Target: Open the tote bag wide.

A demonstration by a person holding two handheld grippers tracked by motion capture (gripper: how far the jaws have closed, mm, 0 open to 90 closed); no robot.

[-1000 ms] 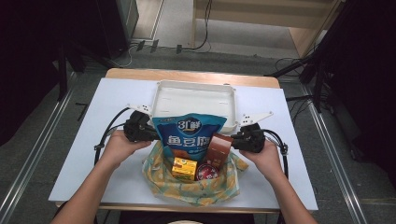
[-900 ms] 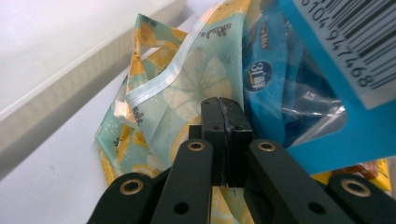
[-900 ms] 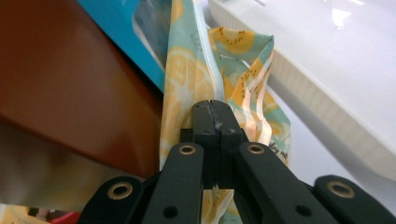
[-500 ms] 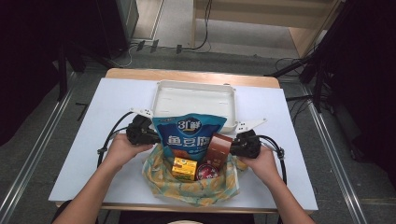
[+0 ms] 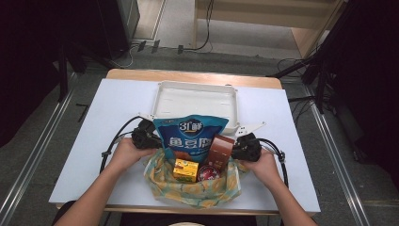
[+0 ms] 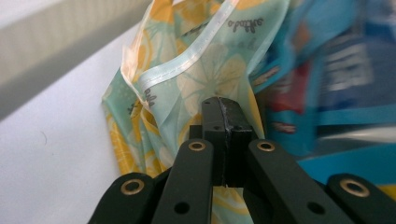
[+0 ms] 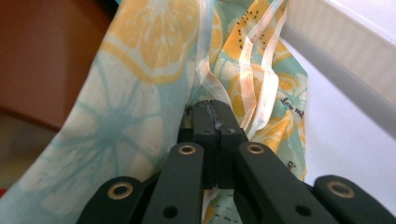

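Since a second ago: both hands sat lower | left gripper (image 5: 151,140) and right gripper (image 5: 239,148), each clamped on an edge of one lemon-printed teal-yellow cloth bag (image 5: 190,188) | between them: one yellow box (image 5: 185,170), one brown carton (image 5: 220,150), one blue snack pouch (image 5: 190,137) marked "3" | beyond: one white rectangular plastic tray (image 5: 195,100).

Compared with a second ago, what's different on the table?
Both hands have sunk toward the table, lowering the lemon-print bag. The left claw and right claw stay shut on its cloth. The blue snack pouch, brown box and white tray look unchanged.
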